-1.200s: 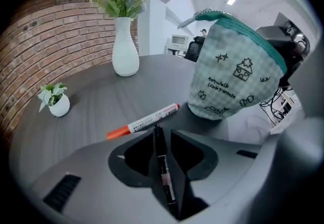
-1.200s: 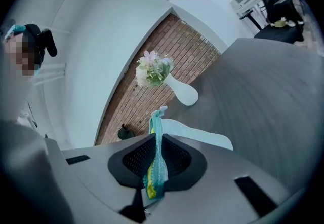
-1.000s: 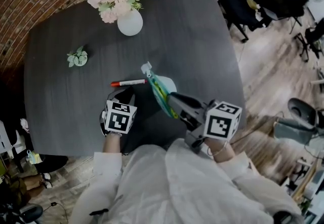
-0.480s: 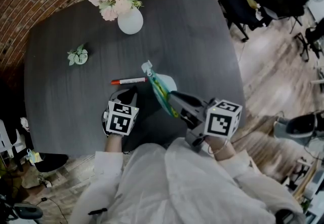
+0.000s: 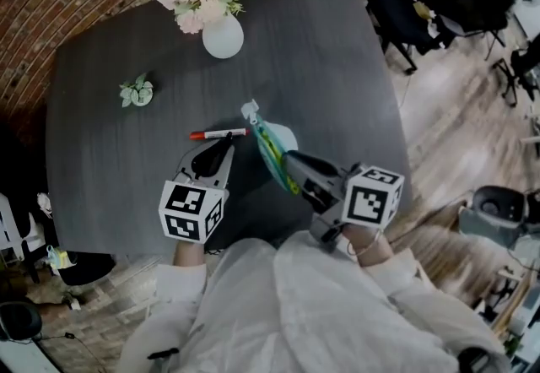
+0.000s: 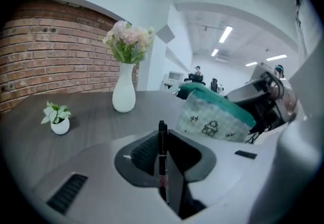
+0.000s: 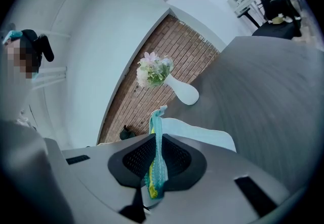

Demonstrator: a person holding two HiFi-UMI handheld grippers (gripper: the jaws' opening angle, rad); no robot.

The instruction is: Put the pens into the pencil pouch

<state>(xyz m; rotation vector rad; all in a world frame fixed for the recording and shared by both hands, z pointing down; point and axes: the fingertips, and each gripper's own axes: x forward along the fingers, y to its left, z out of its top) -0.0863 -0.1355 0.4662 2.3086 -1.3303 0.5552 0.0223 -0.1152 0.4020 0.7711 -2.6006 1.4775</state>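
Left gripper [image 5: 221,150]: jaws together, clamped on a black pen [image 6: 162,159] that stands upright between the pads, its tip poking past them.
Right gripper [image 5: 289,162]: jaws closed on the teal zip edge of the pouch [image 5: 278,140] (a strip of yellow shows along that edge inside the grip).
Pouch: pale body with a teal top, held on edge between the two grippers, the right one at its near end; I cannot tell whether its underside touches the table.
Second pen: a red-capped pen [image 5: 218,134] lies flat on the table, just beyond the left gripper's tip, its far end near the pouch's zip tab.
Surface: a dark grey wood-grain table [image 5: 329,51], rounded at the corners.
On the table: a white vase [image 5: 223,36] of pink and cream flowers at the far edge; a small potted plant [image 5: 136,93] to the left, well apart from the pens.
Room: a brick wall [image 5: 51,0] behind the table, a wood floor [image 5: 456,118] to the right, dark office chairs [image 5: 396,0] beyond.
Print and marks: the pouch carries small doodles, a house and stars; a scribble beside them is too small to read. Each gripper's cube bears black-and-white square markers.
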